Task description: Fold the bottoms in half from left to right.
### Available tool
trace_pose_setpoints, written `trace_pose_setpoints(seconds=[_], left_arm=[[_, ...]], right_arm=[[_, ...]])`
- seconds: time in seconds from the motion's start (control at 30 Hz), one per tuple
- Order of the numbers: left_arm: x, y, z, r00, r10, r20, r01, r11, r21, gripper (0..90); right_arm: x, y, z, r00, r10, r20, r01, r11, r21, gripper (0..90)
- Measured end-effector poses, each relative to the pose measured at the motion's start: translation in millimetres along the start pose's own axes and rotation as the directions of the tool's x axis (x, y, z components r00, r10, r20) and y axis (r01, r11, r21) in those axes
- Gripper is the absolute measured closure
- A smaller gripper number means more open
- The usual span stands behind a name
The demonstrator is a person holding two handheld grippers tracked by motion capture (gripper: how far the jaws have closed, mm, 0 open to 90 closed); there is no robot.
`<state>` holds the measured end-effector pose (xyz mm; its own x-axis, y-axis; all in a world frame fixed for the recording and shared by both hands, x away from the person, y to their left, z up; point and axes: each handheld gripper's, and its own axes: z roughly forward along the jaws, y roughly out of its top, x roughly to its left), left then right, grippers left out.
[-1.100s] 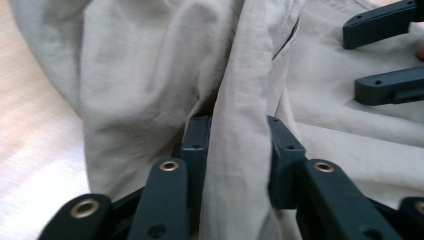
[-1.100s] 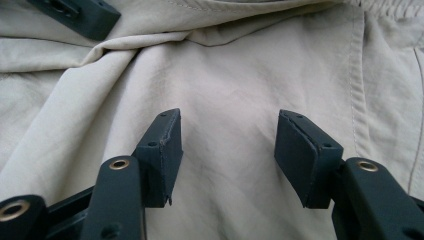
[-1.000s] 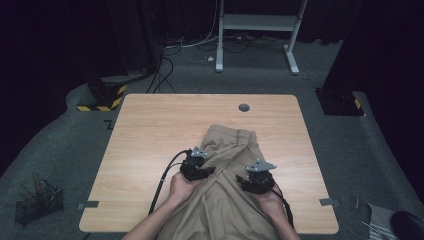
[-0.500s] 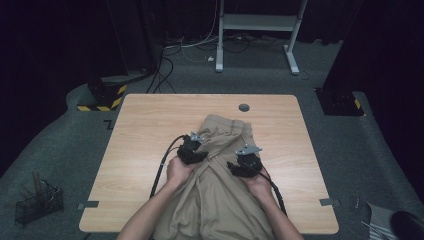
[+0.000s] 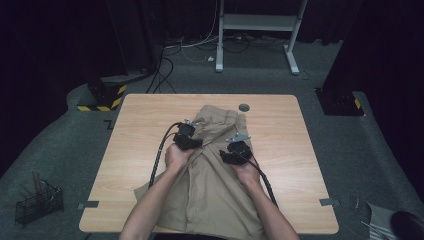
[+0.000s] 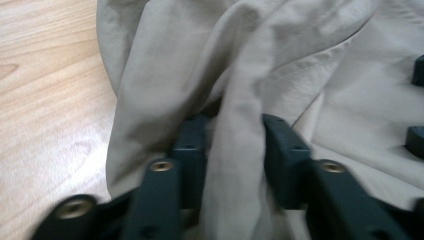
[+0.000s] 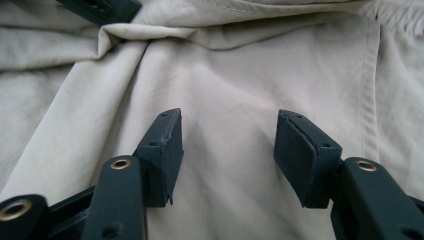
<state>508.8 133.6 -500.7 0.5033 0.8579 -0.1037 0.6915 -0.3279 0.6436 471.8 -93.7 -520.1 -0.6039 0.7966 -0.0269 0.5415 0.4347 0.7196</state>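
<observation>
While the left gripper [image 6: 227,150] has just been widening its jaws around a raised fold of the crumpled beige cotton garment [image 5: 210,165] and the right gripper [image 7: 227,150] hovers agape over flat cloth, both have advanced up the light wooden table [image 5: 135,140] since a second ago, suggesting the fold is being let go.

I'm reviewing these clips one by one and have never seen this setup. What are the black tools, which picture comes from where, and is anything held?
A person at a wooden table holds a hand tool with two black jaws in each hand. The wide picture comes from a fixed camera above; the two close-ups come from cameras riding on the tools. A beige garment lies spread on the table. The left gripper has a raised fold of that cloth between its jaws; they have just been opening, so the pinch looks loosened. The right gripper hovers open over flat cloth, holding nothing.
</observation>
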Motion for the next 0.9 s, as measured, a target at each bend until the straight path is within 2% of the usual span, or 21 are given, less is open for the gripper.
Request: trace_pose_setpoints(seconds=[0.07, 0.13, 0.27, 0.33, 0.43, 0.53, 0.6, 0.67, 0.8, 0.9], left_arm=[[-0.9, -4.3, -13.7, 0.9997, 0.015, 0.017, -0.015, 0.9995, -0.029, 52.2], [-0.8, -7.4, -25.6, 0.9993, 0.025, 0.027, -0.024, 0.9984, -0.051, 49.7], [3.3, -15.2, -48.5, 0.9988, 0.028, 0.042, -0.025, 0.9979, -0.06, 48.9], [5.0, -21.3, -55.9, 0.9981, 0.015, 0.059, -0.012, 0.9983, -0.056, 50.8], [7.4, -29.0, -58.3, 0.9968, 0.017, 0.078, -0.015, 0.9997, -0.021, 55.8], [8.7, -32.8, -55.7, 0.9954, 0.023, 0.094, -0.023, 0.9997, 0.001, 66.5], [8.3, -33.0, -55.7, 0.9942, 0.024, 0.105, -0.024, 0.9997, -0.008, 78.3], [6.2, -31.7, -58.5, 0.9921, 0.026, 0.123, -0.024, 0.9995, -0.019, 85.4], [-1.3, -23.5, -72.3, 0.982, 0.028, 0.187, -0.013, 0.9969, -0.078, 87.5], [-11.8, -13.1, -84.3, 0.9648, 0.03, 0.261, 0.006, 0.9905, -0.137, 87.6]], right_arm=[[1.6, -4.5, -11.5, 0.9997, 0.01, -0.022, -0.011, 1.0, -0.028, 45.2], [2.2, -8.2, -23.7, 0.9997, 0.0, -0.026, -0.001, 0.999, -0.046, 45.2], [-0.6, -20.2, -46.5, 0.9995, -0.007, -0.031, 0.006, 0.998, -0.057, 45.2], [-2.2, -28.1, -54.6, 0.9995, -0.015, -0.029, 0.013, 0.998, -0.055, 45.1], [-3.8, -40.4, -64.4, 0.9997, -0.021, -0.01, 0.021, 0.998, -0.055, 45.2], [-5.3, -49.9, -69.9, 0.9999, -0.011, 0.004, 0.012, 0.998, -0.06, 45.4], [-7.0, -54.3, -69.8, 1.0, -0.001, 0.0, 0.001, 0.998, -0.059, 45.5], [-6.8, -56.4, -68.0, 0.9999, 0.012, -0.01, -0.012, 0.999, -0.043, 45.8], [-2.1, -59.5, -62.4, 0.9998, -0.006, -0.02, 0.006, 1.0, -0.017, 46.0], [1.0, -60.3, -59.3, 0.9997, -0.013, -0.021, 0.012, 1.0, -0.021, 46.0]])
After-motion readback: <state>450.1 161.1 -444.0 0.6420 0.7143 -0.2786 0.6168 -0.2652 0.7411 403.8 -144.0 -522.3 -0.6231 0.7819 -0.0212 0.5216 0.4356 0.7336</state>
